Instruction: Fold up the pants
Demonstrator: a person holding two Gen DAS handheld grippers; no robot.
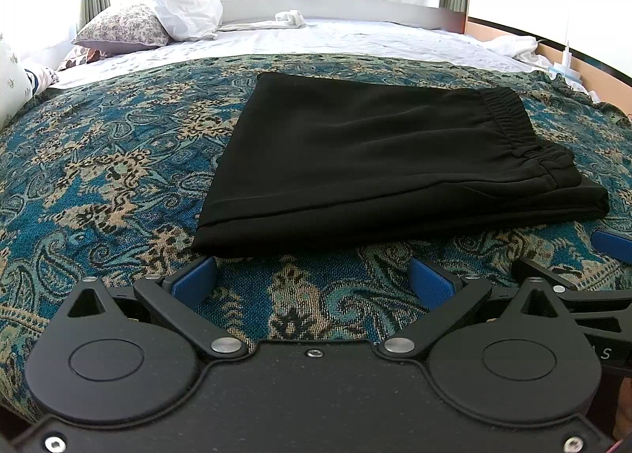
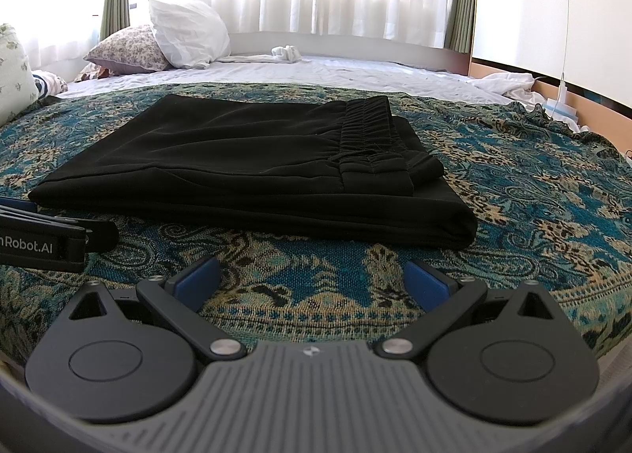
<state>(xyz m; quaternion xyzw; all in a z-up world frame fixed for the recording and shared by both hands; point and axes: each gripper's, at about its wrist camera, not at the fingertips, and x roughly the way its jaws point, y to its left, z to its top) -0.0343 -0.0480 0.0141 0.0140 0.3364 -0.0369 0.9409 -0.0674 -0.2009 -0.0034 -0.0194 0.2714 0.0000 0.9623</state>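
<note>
The black pants point(image 1: 375, 160) lie folded in a flat rectangle on the blue patterned bedspread point(image 1: 98, 176), elastic waistband on top at the right. They also show in the right wrist view point(image 2: 245, 168). My left gripper point(image 1: 312, 281) is open and empty, just in front of the pants' near edge. My right gripper point(image 2: 312, 279) is open and empty, a little back from the near fold. The right gripper's blue finger point(image 1: 612, 245) shows at the right edge of the left wrist view. The left gripper's body point(image 2: 43, 243) shows at the left of the right wrist view.
Behind the bedspread point(image 2: 533, 196) is a white sheet point(image 1: 335, 38) with a white pillow point(image 1: 185, 8), a floral pillow point(image 1: 122, 28) and a small white cloth point(image 1: 290, 18). Curtains and a window stand behind the bed. A wooden bed edge point(image 1: 584, 65) runs at the right.
</note>
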